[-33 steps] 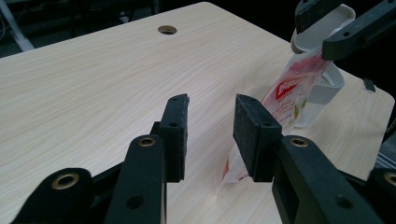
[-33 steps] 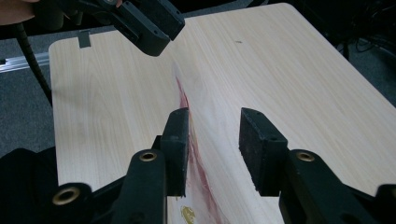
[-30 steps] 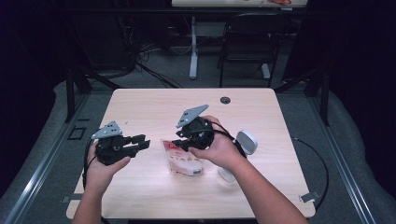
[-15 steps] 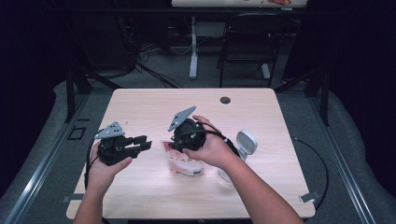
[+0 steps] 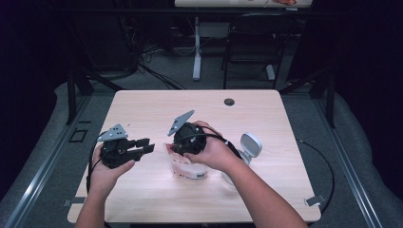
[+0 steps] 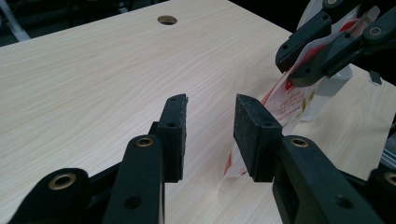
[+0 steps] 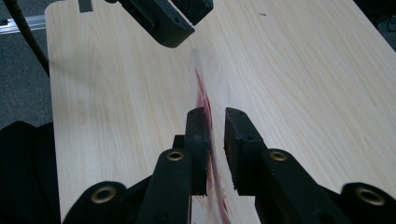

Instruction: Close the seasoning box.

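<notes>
On the table (image 5: 142,109), right fingers (image 7: 196,140) closing (bag (image 7: 210,154) between).

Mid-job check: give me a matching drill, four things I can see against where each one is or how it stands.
Things:
1. left gripper
2. right gripper
3. round hole
4. white device

States or places:
A. in the tabletop near the far edge
B. jaws apart, nothing between them
C. on the table beside the right forearm
D. jaws around the edge of the red and clear bag

Pairs: 1-B, 2-D, 3-A, 4-C

Light wooden table (image 5: 142,107), red-and-white packet (image 5: 187,167) and white round device (image 5: 250,144) on it
</notes>
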The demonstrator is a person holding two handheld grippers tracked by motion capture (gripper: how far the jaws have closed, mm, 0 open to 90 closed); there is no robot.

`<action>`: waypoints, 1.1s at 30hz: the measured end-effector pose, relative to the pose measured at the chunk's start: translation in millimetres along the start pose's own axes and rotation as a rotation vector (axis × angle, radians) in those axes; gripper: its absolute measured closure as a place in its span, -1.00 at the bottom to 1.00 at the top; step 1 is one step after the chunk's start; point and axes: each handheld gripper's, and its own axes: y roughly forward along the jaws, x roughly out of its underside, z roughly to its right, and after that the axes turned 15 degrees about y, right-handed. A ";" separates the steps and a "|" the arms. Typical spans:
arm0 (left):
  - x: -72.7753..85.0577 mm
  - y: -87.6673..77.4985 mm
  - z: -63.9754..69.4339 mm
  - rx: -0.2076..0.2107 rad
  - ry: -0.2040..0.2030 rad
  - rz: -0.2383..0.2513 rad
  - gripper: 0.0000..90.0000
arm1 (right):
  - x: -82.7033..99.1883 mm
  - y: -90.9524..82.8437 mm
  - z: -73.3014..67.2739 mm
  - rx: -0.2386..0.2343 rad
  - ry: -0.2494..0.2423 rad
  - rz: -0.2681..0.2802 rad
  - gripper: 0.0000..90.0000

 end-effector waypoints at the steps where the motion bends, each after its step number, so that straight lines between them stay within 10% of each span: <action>1: -0.1 0.0 0.0 0.000 0.001 0.002 0.44 | 0.0 1.3 -0.4 -0.001 -0.001 -0.008 0.78; 33: 0.3 2.5 0.6 0.014 0.001 -0.001 0.35 | 0.1 3.8 -0.5 -0.010 -0.042 -0.047 0.99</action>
